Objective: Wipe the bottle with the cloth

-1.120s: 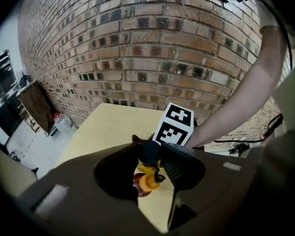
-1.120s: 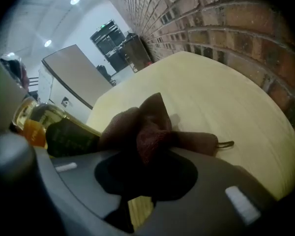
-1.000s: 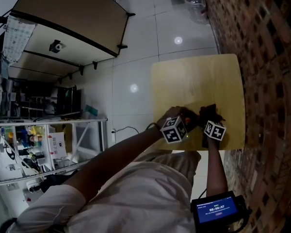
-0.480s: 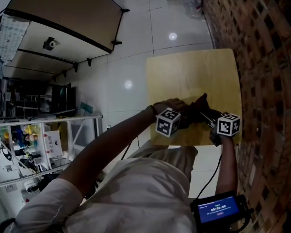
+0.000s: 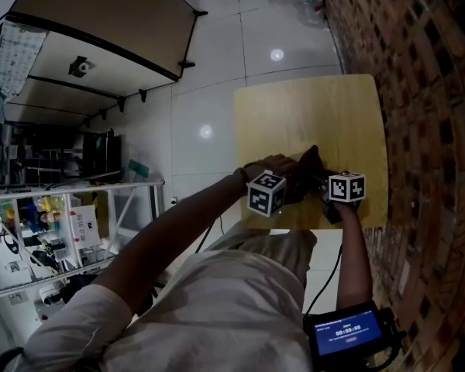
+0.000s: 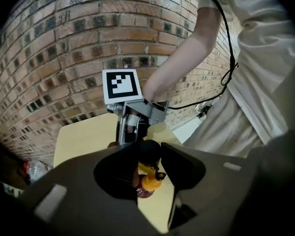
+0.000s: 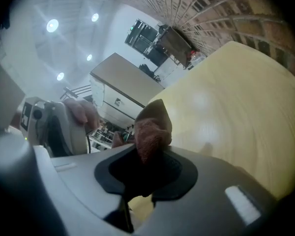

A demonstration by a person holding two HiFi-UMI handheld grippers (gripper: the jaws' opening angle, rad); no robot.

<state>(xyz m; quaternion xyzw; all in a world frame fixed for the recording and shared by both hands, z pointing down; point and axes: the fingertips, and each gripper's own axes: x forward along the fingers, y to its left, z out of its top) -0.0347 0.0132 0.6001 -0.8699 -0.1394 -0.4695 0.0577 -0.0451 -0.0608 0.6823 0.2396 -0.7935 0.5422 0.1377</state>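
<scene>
The right gripper (image 7: 148, 167), clenched on the brown cloth (image 7: 151, 129), has swung back in beside the left gripper (image 6: 146, 157), which grips the bottle (image 6: 148, 181) between its jaws. Another wiping stroke looks imminent.

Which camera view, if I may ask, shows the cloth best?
The right gripper view: the brown cloth sits centre frame, clamped in the right gripper. The head view shows only a dark peak; in the left gripper view I cannot make it out.
</scene>
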